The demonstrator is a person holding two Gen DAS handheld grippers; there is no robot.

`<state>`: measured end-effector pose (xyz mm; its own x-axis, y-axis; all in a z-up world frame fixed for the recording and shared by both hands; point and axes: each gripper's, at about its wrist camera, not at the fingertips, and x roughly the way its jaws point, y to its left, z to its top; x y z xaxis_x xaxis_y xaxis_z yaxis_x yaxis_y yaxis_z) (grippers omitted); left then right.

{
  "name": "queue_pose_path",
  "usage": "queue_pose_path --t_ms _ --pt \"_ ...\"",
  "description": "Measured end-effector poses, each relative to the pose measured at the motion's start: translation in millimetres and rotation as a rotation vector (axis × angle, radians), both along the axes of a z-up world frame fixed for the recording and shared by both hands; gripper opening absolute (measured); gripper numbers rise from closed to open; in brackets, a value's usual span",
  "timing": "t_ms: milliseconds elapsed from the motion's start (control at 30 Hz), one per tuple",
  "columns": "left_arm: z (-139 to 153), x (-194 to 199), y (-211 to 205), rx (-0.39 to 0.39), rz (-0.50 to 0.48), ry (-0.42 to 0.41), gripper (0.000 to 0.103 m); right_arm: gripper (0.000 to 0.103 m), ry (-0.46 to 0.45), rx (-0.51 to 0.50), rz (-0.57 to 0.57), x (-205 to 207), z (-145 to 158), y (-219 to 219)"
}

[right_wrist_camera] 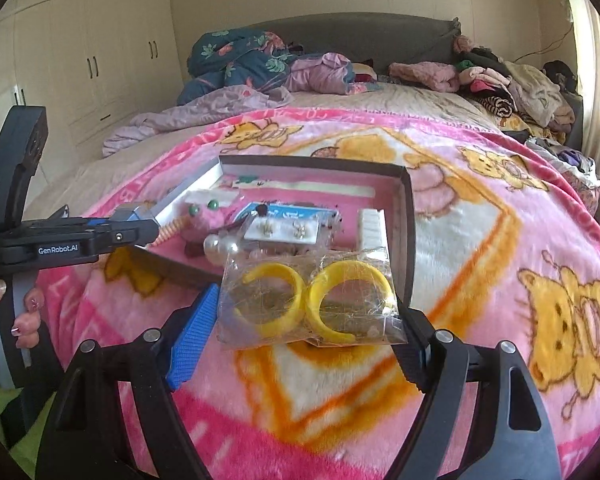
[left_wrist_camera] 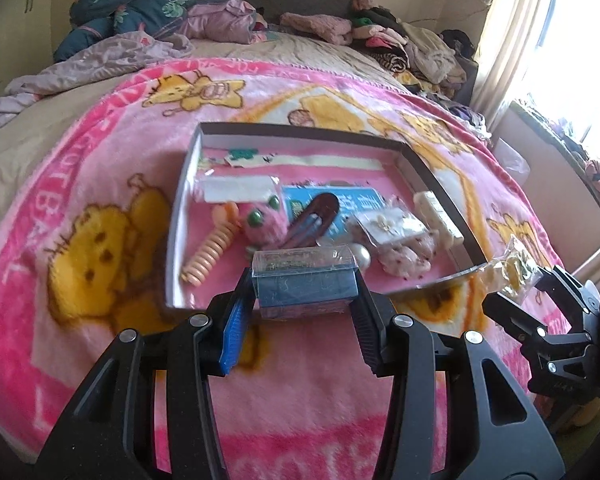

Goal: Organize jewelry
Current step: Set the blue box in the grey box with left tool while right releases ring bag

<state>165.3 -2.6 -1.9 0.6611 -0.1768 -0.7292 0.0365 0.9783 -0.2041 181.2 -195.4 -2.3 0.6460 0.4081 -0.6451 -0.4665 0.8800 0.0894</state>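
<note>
A shallow open box [left_wrist_camera: 428, 172] [right_wrist_camera: 408, 216] lies on the pink blanket and holds hair clips, a pink plush piece [left_wrist_camera: 266, 220], a pearl, earring cards and small packets. My left gripper [left_wrist_camera: 304, 280] is shut on a small clear plastic case [left_wrist_camera: 304, 276] with a blue base, held over the box's near edge. My right gripper [right_wrist_camera: 306, 312] is shut on a clear bag with two yellow hoop earrings [right_wrist_camera: 308, 300], held in front of the box. The right gripper and its bag also show at the right of the left wrist view [left_wrist_camera: 512, 272].
The pink cartoon blanket [right_wrist_camera: 500, 280] covers a bed. Piles of clothes [right_wrist_camera: 500, 80] and bedding [right_wrist_camera: 240, 60] lie at the far end. Wardrobes [right_wrist_camera: 80, 52] stand at the left, a bright window [left_wrist_camera: 572, 40] at the right.
</note>
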Motion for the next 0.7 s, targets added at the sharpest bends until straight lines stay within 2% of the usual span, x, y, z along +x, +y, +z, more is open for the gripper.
queue_pose_path --t_ms 400,700 --pt "8 15 26 0.008 0.031 -0.009 0.038 0.077 -0.010 -0.010 -0.005 27 6 14" --pt "-10 30 38 0.005 0.051 0.029 0.038 0.077 0.003 -0.036 -0.021 58 -4 27"
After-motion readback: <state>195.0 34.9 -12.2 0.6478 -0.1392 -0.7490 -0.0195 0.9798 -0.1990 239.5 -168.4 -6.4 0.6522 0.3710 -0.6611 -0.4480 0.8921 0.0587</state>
